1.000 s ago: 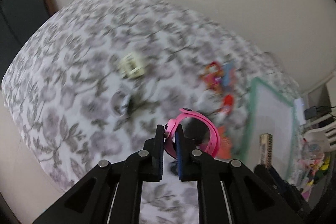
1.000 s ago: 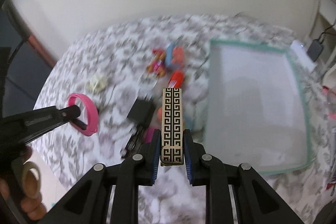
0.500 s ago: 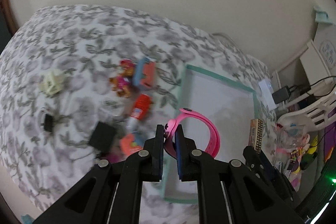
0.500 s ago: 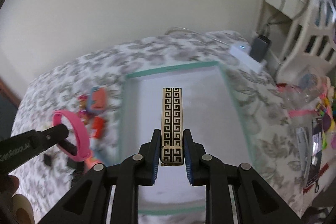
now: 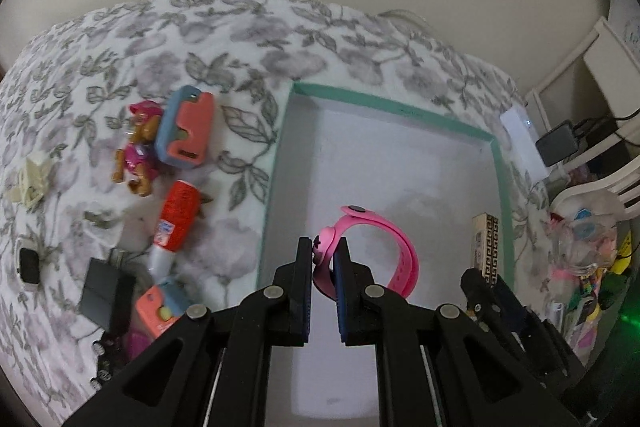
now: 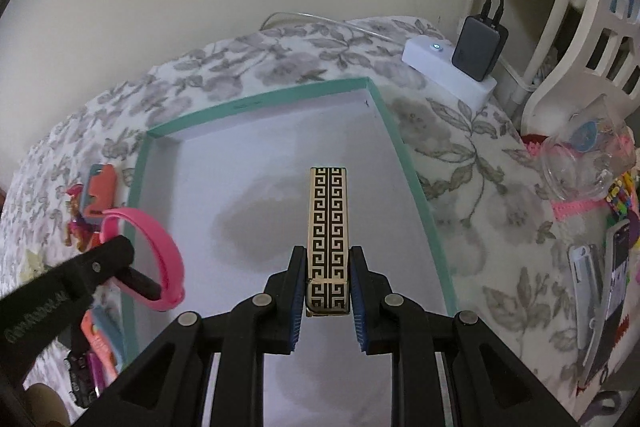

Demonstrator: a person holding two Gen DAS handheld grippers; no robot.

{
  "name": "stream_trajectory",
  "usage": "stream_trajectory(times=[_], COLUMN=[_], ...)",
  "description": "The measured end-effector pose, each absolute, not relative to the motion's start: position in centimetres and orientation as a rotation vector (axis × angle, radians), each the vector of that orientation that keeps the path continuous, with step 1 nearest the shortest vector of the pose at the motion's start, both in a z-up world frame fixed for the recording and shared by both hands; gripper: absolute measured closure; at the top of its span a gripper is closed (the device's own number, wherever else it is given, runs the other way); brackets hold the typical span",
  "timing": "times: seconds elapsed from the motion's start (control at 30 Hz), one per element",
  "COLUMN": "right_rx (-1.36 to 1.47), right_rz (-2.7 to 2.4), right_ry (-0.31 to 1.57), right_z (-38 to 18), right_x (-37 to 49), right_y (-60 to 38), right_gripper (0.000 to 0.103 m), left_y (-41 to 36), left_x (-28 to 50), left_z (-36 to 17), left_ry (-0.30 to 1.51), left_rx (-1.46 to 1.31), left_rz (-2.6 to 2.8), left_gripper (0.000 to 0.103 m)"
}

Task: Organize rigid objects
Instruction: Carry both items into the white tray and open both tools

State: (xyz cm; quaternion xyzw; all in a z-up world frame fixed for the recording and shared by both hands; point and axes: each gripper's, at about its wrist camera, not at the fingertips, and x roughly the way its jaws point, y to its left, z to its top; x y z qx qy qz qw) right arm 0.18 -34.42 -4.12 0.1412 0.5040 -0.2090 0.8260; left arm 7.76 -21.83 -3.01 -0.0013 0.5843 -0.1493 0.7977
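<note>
My left gripper [image 5: 323, 255] is shut on a pink wristband [image 5: 394, 247], held above the white floor of a teal-rimmed tray [image 5: 394, 107]. My right gripper [image 6: 327, 281] is shut on a gold box with a black key pattern [image 6: 327, 223], also over the tray [image 6: 260, 99]. In the right wrist view the wristband [image 6: 160, 259] hangs at the tray's left rim. The left wrist view catches the gold box [image 5: 486, 247] near the tray's right rim. The tray's floor looks bare under both.
On the floral bedspread left of the tray lie a toy pup [image 5: 138, 147], a coral and blue case [image 5: 186, 133], a red tube [image 5: 176, 227], a black block [image 5: 104, 291] and several small pieces. A white power strip [image 6: 444, 69] with a charger sits beyond the tray's far right corner.
Both grippers have swung right from over the scattered toys to above the tray, sinking a little. Each still holds its object.
</note>
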Motion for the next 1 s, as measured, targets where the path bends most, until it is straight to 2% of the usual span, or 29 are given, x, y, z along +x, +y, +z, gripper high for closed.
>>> stream_trajectory(times=[0.4,0.77,0.87,1.0], right_rx=[0.286,0.275,0.265,0.259], right_rz=[-0.442,-0.447,-0.448,-0.452], right_ry=[1.139,1.158,1.161,1.158], right_z=[-6.8,-6.9,-6.8,-6.6], right_x=[0.5,0.7,0.7,0.5], right_y=[-34.7,-34.8,-34.7,-34.6], right_gripper=[0.081,0.081,0.081,0.080], left_y=[-22.2,-21.9,-21.6,-21.2], left_x=[7.8,7.9,7.8,7.5], left_z=[-5.8,-5.7,-5.2,-3.6], left_ry=[1.285,1.304,1.314,1.278], left_rx=[0.025,0.017,0.006,0.018], left_rz=[-0.311,-0.299,-0.304,-0.297], left_gripper=[0.093,0.091,0.085,0.068])
